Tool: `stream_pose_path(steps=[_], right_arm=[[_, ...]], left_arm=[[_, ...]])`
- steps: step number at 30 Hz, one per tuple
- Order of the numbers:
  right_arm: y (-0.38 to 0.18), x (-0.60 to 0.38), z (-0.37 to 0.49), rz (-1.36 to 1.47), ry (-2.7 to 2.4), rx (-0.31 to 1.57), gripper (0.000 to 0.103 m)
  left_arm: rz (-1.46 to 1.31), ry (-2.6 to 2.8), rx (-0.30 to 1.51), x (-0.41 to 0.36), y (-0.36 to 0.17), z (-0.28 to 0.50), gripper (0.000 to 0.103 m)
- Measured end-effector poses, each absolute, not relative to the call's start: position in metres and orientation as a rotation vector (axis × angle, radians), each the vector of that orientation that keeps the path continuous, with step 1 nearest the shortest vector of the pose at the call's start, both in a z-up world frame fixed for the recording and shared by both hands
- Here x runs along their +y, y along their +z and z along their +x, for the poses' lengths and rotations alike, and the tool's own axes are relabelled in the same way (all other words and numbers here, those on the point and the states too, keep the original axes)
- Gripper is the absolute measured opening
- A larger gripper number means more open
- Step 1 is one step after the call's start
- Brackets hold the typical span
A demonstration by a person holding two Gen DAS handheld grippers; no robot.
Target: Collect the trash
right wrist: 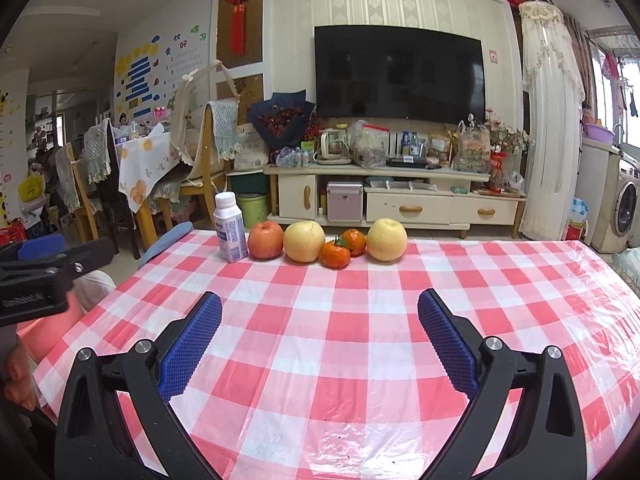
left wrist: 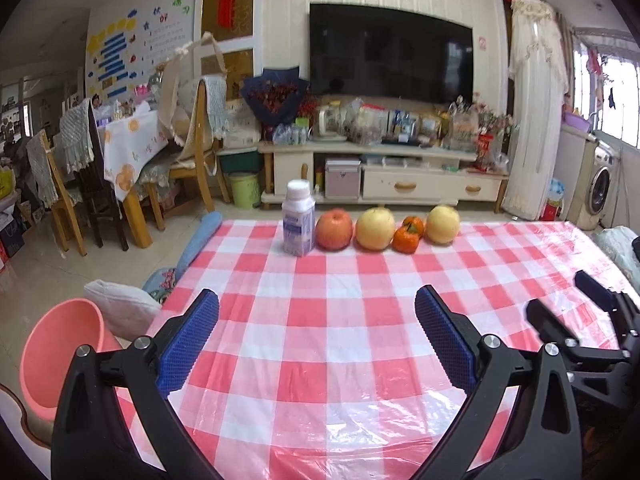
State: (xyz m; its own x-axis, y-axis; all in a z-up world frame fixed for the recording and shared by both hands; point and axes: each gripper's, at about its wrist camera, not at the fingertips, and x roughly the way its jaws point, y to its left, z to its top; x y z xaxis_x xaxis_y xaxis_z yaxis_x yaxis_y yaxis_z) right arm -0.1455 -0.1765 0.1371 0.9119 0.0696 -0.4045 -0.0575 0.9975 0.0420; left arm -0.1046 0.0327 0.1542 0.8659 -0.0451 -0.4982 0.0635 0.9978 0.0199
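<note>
I hold both the left gripper [left wrist: 316, 344] and right gripper [right wrist: 320, 344] empty, fingers wide, over the worktop [right wrist: 360, 320]; the bottle [right wrist: 230, 228] stands at its far edge beside the fruit [right wrist: 304, 242], likely what I'd reach for, the pink bin [left wrist: 60, 356] waiting left.

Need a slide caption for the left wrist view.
Open left tool faces a bottle and fruit row across the checkered tablecloth.

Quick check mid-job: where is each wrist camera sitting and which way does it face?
Left wrist: on the left gripper, low over the checked table, facing the TV; right gripper shows at right, pink bin at left.
Right wrist: on the right gripper, same heading; left gripper at left edge.
Shared: bottle and the fruit row.
</note>
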Motion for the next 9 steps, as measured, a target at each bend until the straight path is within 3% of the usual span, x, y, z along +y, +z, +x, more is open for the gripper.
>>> stream_pose_path(steps=[9], right_arm=[[0.092,-0.165,-0.094,0.024,0.08,0.669,0.097]], left_arm=[[-0.022,-0.059,0.802,0.033,0.069,-0.023,0.099]])
